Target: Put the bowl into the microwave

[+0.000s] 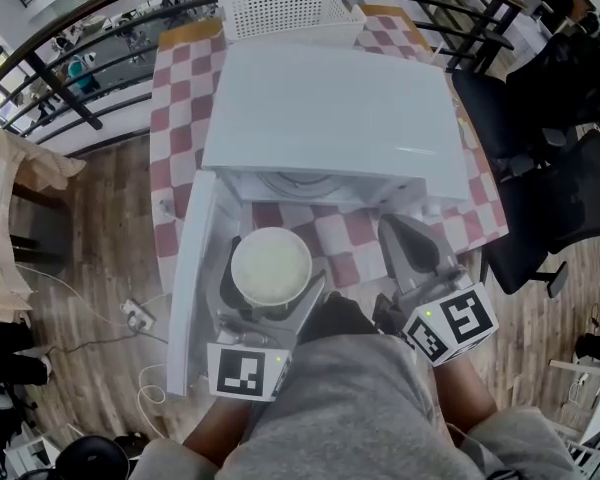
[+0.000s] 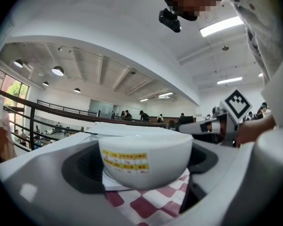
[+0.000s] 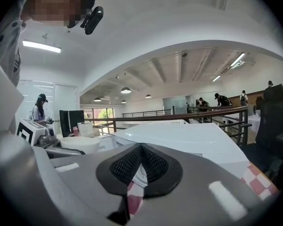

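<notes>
A white bowl (image 1: pixel 270 266) with a yellow label (image 2: pixel 125 160) hangs over the checkered cloth, just in front of the microwave's open cavity (image 1: pixel 310 183). My left gripper (image 1: pixel 270 280) is shut on it, one dark pad on each side of the bowl (image 2: pixel 146 157). The white microwave (image 1: pixel 330 108) stands on the table with its door (image 1: pixel 195 278) swung open to the left. To the right of the bowl, my right gripper (image 1: pixel 400 233) is shut with its pads (image 3: pixel 153 166) pressed together and nothing between them. The right gripper view also shows the bowl (image 3: pixel 80 144) at left.
A white mesh basket (image 1: pixel 290 8) stands behind the microwave. The red-and-white checkered tablecloth (image 1: pixel 180 98) covers the table. Black office chairs (image 1: pixel 540 118) stand to the right. A power strip (image 1: pixel 135 315) and cables lie on the wooden floor at left.
</notes>
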Available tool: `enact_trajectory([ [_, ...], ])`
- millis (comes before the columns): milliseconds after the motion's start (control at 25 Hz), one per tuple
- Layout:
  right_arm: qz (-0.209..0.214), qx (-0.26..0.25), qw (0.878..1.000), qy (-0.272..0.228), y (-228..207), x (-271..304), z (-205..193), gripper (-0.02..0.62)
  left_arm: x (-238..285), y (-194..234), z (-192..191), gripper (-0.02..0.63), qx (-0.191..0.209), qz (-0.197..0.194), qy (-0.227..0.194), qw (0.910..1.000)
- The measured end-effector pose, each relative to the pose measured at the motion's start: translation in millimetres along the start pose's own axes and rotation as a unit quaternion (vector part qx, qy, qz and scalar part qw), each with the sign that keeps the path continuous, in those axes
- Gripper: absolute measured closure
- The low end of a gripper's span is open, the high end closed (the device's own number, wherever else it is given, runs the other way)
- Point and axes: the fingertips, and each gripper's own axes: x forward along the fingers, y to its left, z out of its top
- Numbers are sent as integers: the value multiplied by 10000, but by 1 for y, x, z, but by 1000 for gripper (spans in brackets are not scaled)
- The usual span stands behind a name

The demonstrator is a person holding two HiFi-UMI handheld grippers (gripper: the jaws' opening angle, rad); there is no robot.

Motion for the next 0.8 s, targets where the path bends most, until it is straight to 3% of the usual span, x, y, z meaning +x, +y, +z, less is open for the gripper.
enact_trajectory([
  [440,105,56,9999,-56,3,8,4,597,19,3,-7,101,-76,-4,67,9999],
  [800,216,154,9996,-96,-12,22,6,597,54,17,-34,101,209,191,267,9992],
])
